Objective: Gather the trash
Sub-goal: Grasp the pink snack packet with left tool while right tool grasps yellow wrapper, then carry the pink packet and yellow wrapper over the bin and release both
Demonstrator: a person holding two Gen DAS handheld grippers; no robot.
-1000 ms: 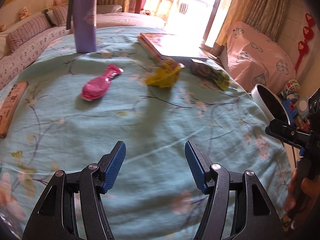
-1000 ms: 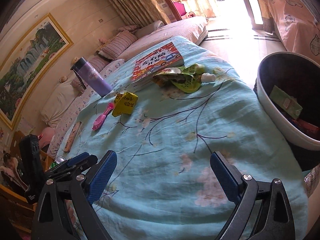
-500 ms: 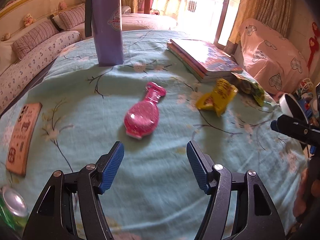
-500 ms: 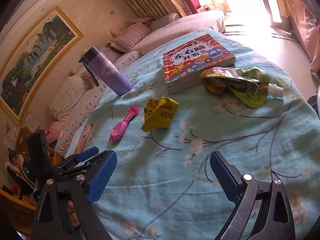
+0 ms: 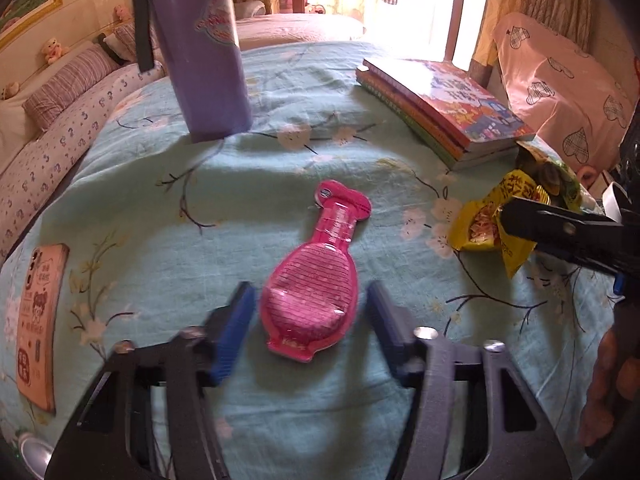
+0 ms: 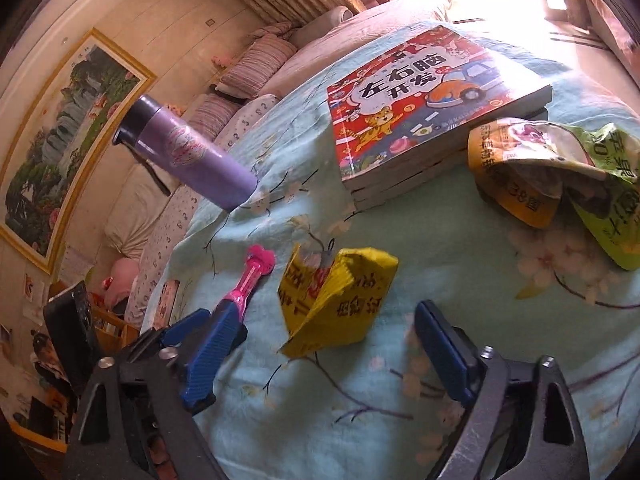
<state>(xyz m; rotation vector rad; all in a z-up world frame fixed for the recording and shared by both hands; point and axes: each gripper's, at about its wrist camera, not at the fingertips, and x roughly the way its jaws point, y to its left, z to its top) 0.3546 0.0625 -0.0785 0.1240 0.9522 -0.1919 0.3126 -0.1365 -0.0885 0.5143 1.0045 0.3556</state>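
Observation:
A pink bottle-shaped packet (image 5: pixel 316 280) lies flat on the teal floral tablecloth (image 5: pixel 280 168). My left gripper (image 5: pixel 310 320) is open, its blue pads on either side of the packet's wide end, apart from it. A crumpled yellow snack wrapper (image 6: pixel 336 300) stands on the cloth; my right gripper (image 6: pixel 332 356) is open around its lower part. The wrapper also shows in the left wrist view (image 5: pixel 492 220), partly behind the right gripper's finger. A green and yellow pouch (image 6: pixel 560 176) lies beside the books. The pink packet shows edge-on in the right wrist view (image 6: pixel 248 284).
A purple tumbler (image 5: pixel 192 44) stands at the back. A stack of children's books (image 5: pixel 440 104) lies at the back right. A phone in a pink case (image 5: pixel 38 320) lies at the left edge, a can top (image 5: pixel 36 452) below it.
Both grippers have moved forward across the table. The left has closed in on the pink packet, the right on the yellow wrapper. The white bin has left the right wrist view.

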